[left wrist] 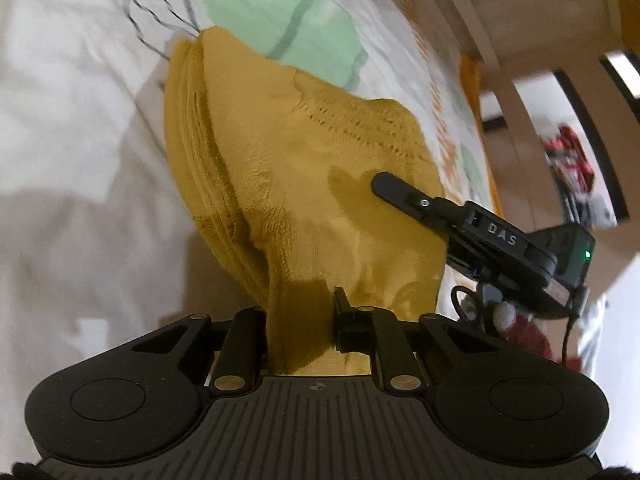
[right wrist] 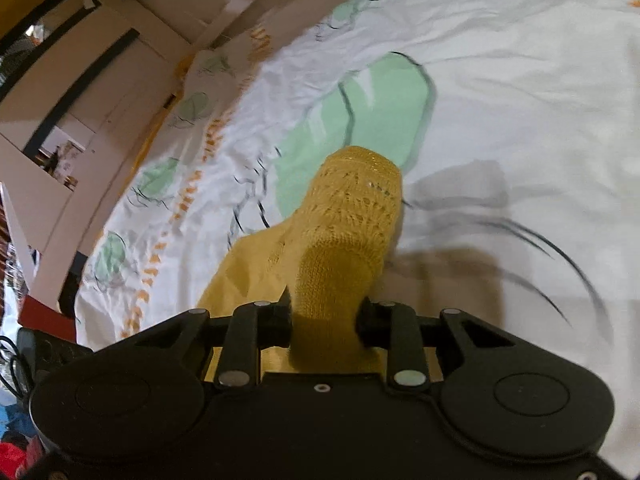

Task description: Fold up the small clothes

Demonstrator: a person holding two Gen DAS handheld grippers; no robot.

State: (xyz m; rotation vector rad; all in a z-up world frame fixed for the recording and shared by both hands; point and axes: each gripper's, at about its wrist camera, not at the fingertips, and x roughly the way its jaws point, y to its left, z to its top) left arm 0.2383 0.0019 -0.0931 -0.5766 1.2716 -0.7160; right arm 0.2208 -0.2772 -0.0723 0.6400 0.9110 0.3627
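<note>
The mustard-yellow knitted garment (left wrist: 304,168) is bunched over the white leaf-printed bedsheet (left wrist: 80,128), pinched at one end by the left gripper (left wrist: 300,320) and at the other by the right gripper (right wrist: 324,316); both sets of fingers are narrow on cloth; folding looks barely begun, no neat fold yet visible.

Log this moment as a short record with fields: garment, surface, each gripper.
garment: mustard knit garment, bunched, partly lifted
surface: white bedsheet printed with green shapes
left gripper: shut on the garment's near edge
right gripper: shut on a knit fold of the same garment
background: blurred, unreadable
</note>
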